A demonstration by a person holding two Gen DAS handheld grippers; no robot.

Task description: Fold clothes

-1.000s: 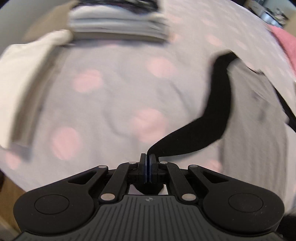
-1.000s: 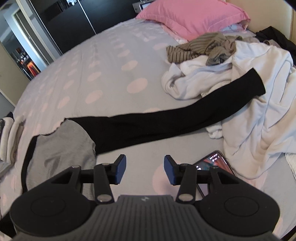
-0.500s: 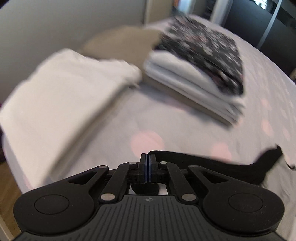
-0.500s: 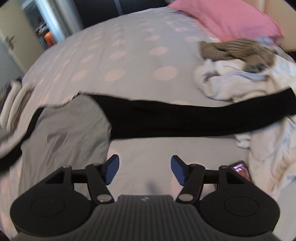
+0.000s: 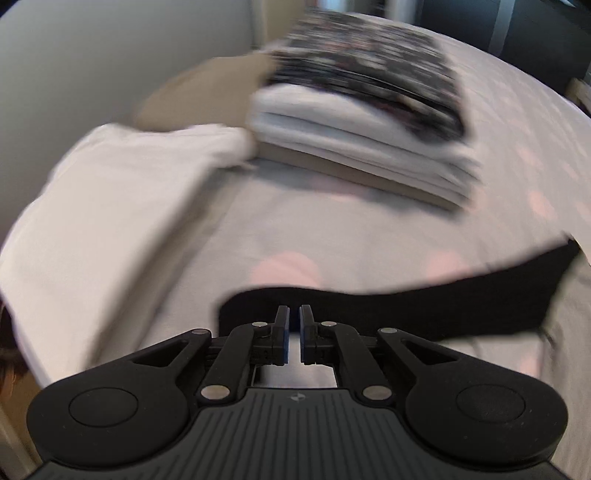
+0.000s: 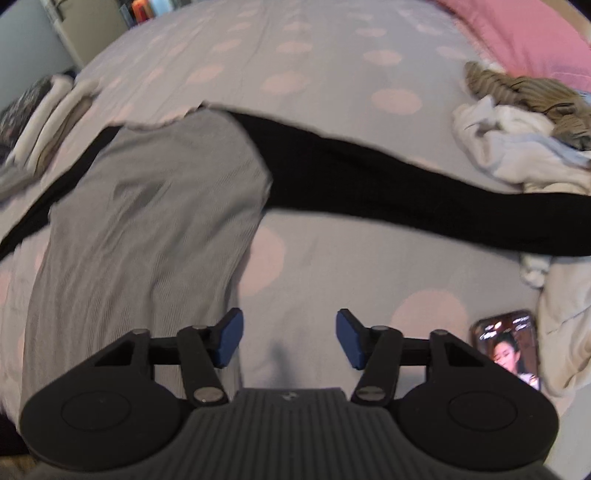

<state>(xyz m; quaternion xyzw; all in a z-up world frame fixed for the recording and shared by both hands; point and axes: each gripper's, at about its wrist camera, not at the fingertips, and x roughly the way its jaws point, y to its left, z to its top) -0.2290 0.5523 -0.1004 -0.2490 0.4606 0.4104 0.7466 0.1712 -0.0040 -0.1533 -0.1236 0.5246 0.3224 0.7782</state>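
On the bed (image 6: pixel 332 48), left tongs (image 5: pixel 291 334) just parted off the black sleeve (image 5: pixel 424 306), right tongs (image 6: pixel 288 338) spread empty; grey-and-black top (image 6: pixel 147 221) lies flat, fold pending.

A bedroom at home

We see a bed (image 6: pixel 314 55) in pink-dotted grey sheeting, a pink pillow (image 6: pixel 524 33), loose laundry (image 6: pixel 517 147), a blurred folded stack (image 5: pixel 362 122), a phone (image 6: pixel 509 350), perhaps shelving (image 6: pixel 144 7) behind

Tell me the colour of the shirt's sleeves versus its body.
Black sleeves on a grey ribbed body, clearest in the right wrist view.
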